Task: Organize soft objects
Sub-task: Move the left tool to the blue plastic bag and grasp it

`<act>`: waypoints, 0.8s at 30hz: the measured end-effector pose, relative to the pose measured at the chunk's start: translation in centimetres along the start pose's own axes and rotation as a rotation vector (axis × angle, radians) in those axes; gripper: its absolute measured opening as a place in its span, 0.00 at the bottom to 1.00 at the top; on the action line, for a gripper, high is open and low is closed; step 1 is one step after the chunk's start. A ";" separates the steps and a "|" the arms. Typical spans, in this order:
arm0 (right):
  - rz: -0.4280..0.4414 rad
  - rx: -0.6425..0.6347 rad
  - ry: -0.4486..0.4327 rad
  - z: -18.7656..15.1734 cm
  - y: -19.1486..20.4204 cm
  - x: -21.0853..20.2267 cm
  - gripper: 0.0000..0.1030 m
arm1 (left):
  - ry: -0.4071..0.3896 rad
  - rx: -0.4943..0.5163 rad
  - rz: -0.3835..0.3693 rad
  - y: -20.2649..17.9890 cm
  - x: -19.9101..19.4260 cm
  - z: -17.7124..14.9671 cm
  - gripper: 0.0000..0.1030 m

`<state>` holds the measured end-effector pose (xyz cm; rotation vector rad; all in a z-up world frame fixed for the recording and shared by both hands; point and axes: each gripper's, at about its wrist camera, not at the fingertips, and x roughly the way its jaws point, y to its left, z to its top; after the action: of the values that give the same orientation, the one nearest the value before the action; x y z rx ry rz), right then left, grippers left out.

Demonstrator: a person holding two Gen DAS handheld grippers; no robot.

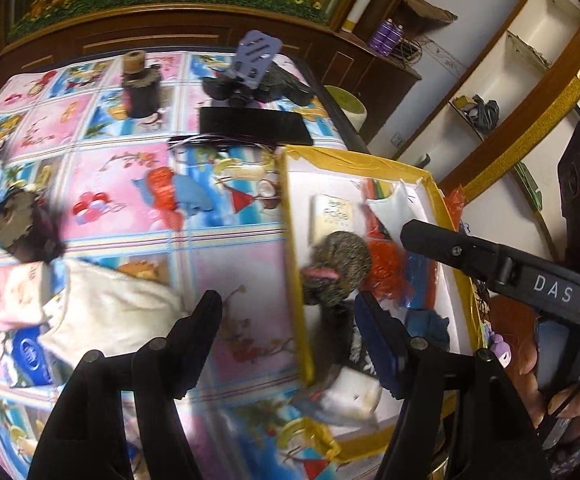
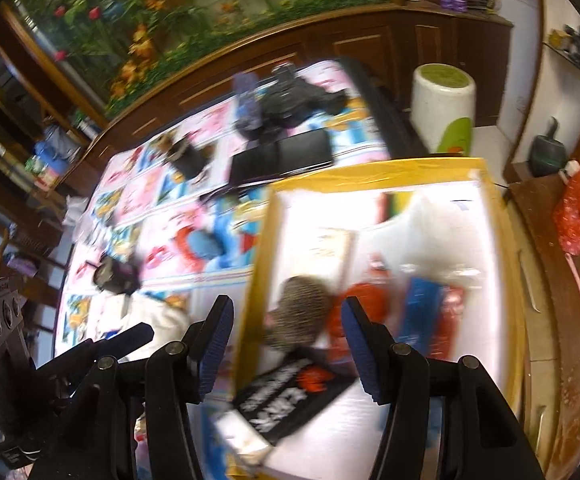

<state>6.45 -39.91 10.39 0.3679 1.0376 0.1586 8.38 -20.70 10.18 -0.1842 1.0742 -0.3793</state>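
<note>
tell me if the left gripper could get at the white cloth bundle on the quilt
Probably yes: the left gripper is open and empty, and the white cloth bundle lies uncovered on the patterned quilt beside it.

Both cameras are riding on the hand-held grippers, looking forward and steeply down along their own black fingers. The left wrist view is hanging over the patterned tablecloth (image 1: 129, 184), taking in the yellow-rimmed box (image 1: 290, 216) at its right — the other gripper is crossing its right edge. The right wrist view is sitting nearer above the same box (image 2: 370, 174), with the cloth (image 2: 157, 200) stretching off to its left. Both are sharing the box's inside, the speckled plush (image 1: 342, 268) (image 2: 302, 312) and the wooden cabinets behind.
</note>
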 end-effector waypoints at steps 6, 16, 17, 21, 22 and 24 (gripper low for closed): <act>0.058 -0.071 0.036 -0.9 4.7 1.6 0.58 | -0.030 -0.063 0.041 3.4 -2.7 -1.7 0.66; 0.117 -0.141 0.102 -3.1 9.7 3.8 0.58 | -0.052 -0.150 0.102 7.9 -5.8 -4.5 0.66; 0.121 -0.146 0.105 -3.2 10.1 3.9 0.58 | -0.056 -0.160 0.110 8.5 -6.3 -4.9 0.66; 0.131 -0.175 0.100 -3.7 11.5 3.5 0.58 | -0.077 -0.222 0.127 11.2 -8.0 -6.5 0.66; 0.133 -0.179 0.099 -3.9 11.6 3.4 0.58 | -0.077 -0.246 0.137 12.1 -8.4 -7.1 0.67; 0.134 -0.180 0.099 -4.1 11.7 3.3 0.58 | -0.068 -0.292 0.146 13.7 -8.5 -8.1 0.68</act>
<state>5.07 -27.16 10.19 0.2678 1.0873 0.3918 0.51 -4.51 8.86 -0.3738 1.0652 -0.0829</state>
